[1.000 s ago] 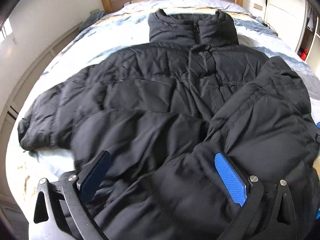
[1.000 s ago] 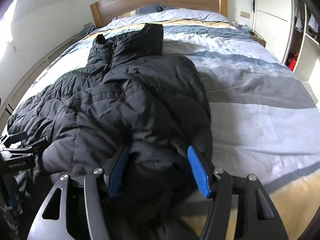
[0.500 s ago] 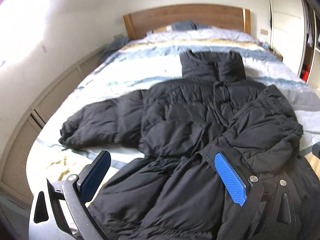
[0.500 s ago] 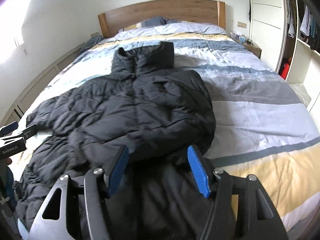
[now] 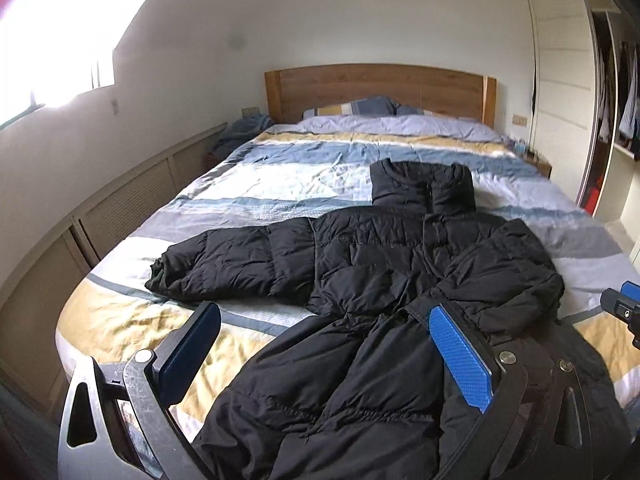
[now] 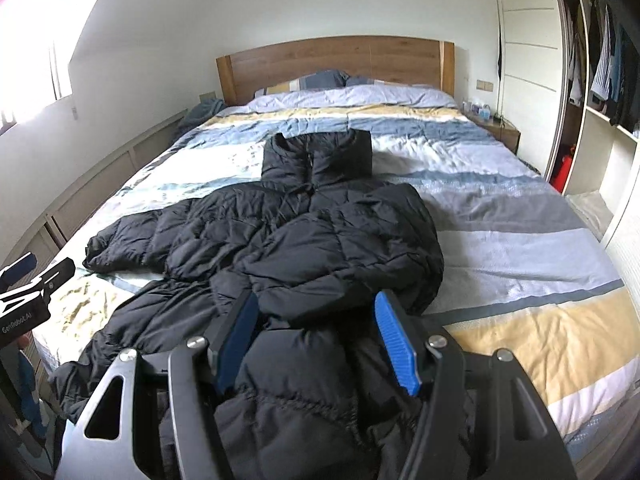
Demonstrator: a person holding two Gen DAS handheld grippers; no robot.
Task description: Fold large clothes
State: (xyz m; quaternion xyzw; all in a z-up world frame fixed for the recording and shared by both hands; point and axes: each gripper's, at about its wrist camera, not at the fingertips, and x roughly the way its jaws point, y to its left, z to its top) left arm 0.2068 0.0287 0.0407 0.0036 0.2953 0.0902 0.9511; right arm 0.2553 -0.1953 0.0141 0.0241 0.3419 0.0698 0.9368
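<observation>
A black puffer jacket [image 5: 384, 288] lies face up on the striped duvet of the bed [image 5: 304, 176], collar towards the wooden headboard [image 5: 376, 88]; one sleeve stretches out flat towards the window side, the other is folded in over the chest; the hem end droops over the foot of the bed. The left claw [image 5: 324, 356] stands wide apart above the hem, its pads clear of the cloth; the right claw [image 6: 316, 340] also stands apart, though whether its pads press the hem bulging between them I cannot tell.
</observation>
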